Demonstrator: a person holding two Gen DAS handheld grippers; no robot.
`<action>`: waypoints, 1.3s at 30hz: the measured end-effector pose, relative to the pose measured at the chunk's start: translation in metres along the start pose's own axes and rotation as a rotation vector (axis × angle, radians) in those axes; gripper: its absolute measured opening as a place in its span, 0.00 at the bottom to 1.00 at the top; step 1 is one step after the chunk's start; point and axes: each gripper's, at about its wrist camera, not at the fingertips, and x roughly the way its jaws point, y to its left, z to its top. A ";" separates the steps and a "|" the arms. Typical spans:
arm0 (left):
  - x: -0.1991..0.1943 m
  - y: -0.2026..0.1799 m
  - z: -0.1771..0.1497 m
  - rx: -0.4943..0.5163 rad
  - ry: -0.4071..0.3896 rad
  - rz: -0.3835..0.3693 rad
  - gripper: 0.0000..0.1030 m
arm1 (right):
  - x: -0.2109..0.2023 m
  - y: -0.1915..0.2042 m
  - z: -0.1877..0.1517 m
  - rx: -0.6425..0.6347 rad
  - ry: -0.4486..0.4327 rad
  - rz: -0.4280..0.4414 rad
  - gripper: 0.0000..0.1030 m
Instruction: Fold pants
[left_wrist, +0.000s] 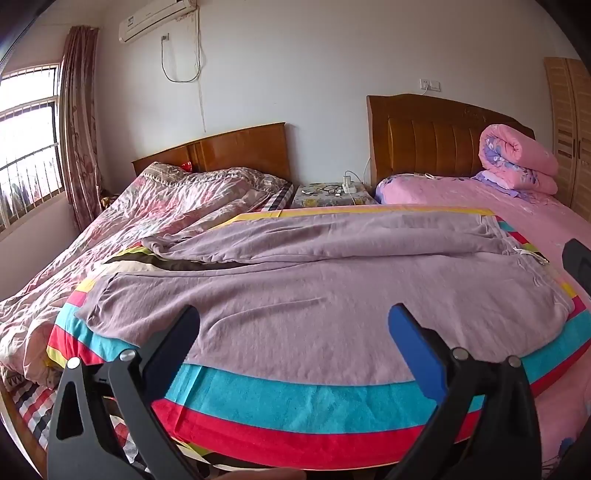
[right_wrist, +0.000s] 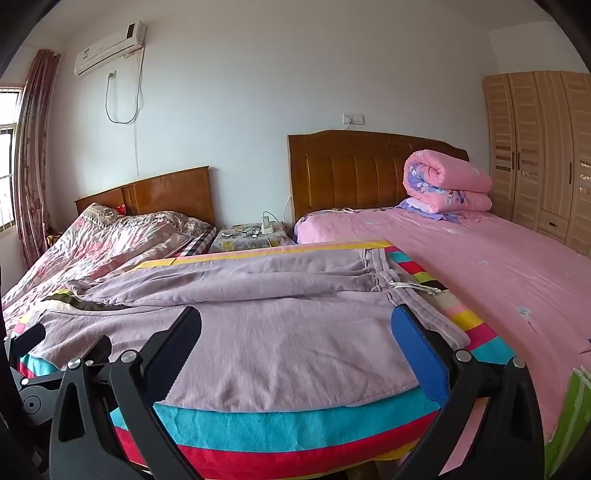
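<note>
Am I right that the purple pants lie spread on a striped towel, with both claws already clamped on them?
Not quite. The pants do lie on the striped towel, but the left claw and right claw are open, as both wrist views show.

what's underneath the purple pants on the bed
The purple pants lie on a striped towel, whose cyan, red and yellow bands show around them. Whatever is beneath the towel under the pants is covered.

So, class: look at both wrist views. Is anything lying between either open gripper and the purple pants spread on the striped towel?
Nothing visible does. The pants lie bare on the striped towel, with nothing on top. The left gripper and the right gripper both hang open right at the near edge of the cloth.
</note>
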 end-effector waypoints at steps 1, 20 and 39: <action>0.000 0.000 0.000 0.002 0.000 0.004 0.99 | 0.000 0.000 0.000 0.000 -0.001 0.000 0.96; 0.001 0.000 -0.002 0.002 0.008 0.000 0.99 | 0.005 -0.001 -0.003 0.001 0.018 0.007 0.96; 0.004 0.001 -0.003 -0.010 0.025 -0.023 0.99 | 0.009 -0.001 -0.008 0.002 0.031 0.013 0.96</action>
